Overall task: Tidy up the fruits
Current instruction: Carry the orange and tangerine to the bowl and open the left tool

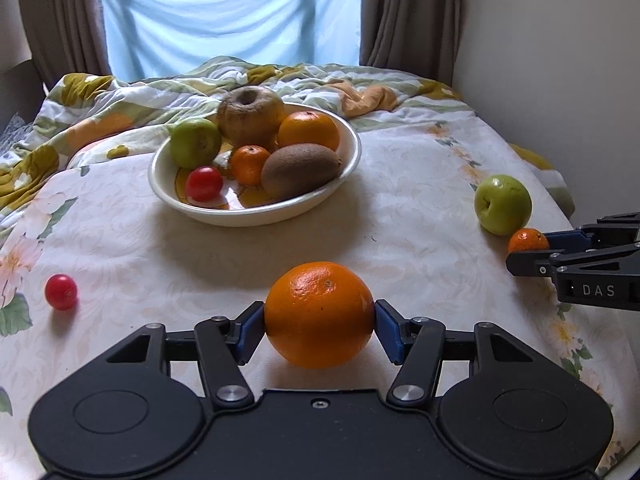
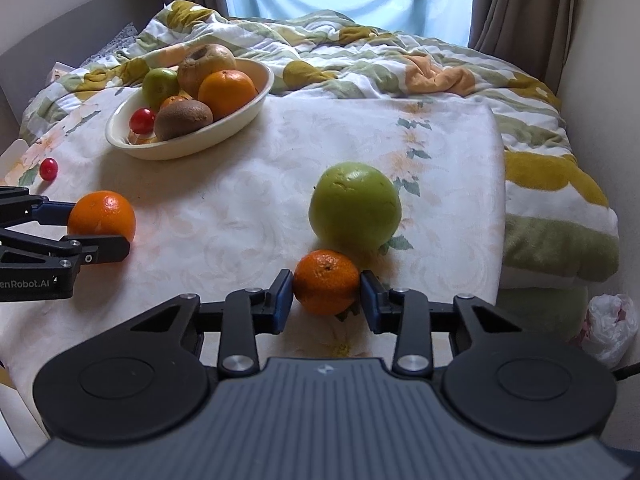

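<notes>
The left hand-held gripper point(image 1: 320, 330) clamped a large round orange point(image 1: 319, 314); the right hand-held gripper point(image 2: 326, 300) clamped a small mandarin point(image 2: 326, 282). A round green apple point(image 2: 355, 206), touching the mandarin at 12 o'clock, could roll off the bed point(image 2: 256, 200) when the mandarin lifts.

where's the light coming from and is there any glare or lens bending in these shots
Left wrist view: daylight through the blue curtain behind; the bowl casts a soft shadow toward the camera; corners vignetted. Right wrist view: glare patch on the green apple; fisheye bends the wall edges.

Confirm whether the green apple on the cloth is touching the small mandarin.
Yes, in the right wrist view the green apple rests directly against the small mandarin in front of it.
</notes>
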The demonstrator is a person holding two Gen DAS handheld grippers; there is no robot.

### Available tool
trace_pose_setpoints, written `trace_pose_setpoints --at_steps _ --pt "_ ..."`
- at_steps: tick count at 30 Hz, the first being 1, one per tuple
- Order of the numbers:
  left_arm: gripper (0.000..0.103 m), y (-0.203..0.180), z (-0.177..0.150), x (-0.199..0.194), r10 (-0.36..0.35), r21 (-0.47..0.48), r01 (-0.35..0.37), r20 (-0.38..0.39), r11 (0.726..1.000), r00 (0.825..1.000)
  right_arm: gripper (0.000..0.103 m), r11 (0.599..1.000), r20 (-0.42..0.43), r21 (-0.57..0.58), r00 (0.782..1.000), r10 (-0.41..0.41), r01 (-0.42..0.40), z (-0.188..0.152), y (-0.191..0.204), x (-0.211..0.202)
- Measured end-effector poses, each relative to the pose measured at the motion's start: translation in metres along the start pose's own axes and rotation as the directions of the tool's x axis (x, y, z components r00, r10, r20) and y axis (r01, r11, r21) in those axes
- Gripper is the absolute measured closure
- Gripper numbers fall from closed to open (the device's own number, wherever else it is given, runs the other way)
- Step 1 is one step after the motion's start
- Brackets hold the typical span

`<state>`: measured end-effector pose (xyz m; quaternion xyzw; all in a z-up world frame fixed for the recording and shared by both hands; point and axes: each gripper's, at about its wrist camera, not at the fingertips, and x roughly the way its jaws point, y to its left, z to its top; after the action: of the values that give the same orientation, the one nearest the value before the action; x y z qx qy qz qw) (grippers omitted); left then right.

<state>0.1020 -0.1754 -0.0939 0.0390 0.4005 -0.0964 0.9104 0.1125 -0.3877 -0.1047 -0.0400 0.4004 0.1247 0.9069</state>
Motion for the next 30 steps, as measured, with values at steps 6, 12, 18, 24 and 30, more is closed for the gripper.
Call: trace_pose_setpoints --at_steps 6,12,18,24,30 --pt "0.040 0.006 0.005 -0.019 0.012 -0.029 -0.011 0.030 1.000 0.999 0.052 1.000 0.014 -0.016 1.000 0.019 -0.019 0.007 0.007 -0.012" --pt "0.040 0.013 0.016 -0.045 0.027 -0.058 -0.023 0.072 0.998 0.997 0.052 0.999 0.038 -0.025 0.999 0.039 -0.038 0.017 0.018 -0.028" --pt "0.040 0.028 0.031 -0.066 0.033 -0.067 -0.026 0.112 0.997 0.993 0.052 0.999 0.058 -0.032 0.997 0.040 -0.038 0.031 0.031 -0.045" --pt "0.040 0.050 0.049 -0.072 0.022 -0.052 -0.015 0.145 0.999 0.989 0.052 0.999 0.084 -0.026 0.996 0.022 -0.020 0.050 0.046 -0.057" --pt "0.040 0.077 0.071 -0.069 -0.013 -0.013 0.015 0.158 1.000 0.987 0.052 1.000 0.106 0.000 0.994 -0.010 0.010 0.069 0.065 -0.061"
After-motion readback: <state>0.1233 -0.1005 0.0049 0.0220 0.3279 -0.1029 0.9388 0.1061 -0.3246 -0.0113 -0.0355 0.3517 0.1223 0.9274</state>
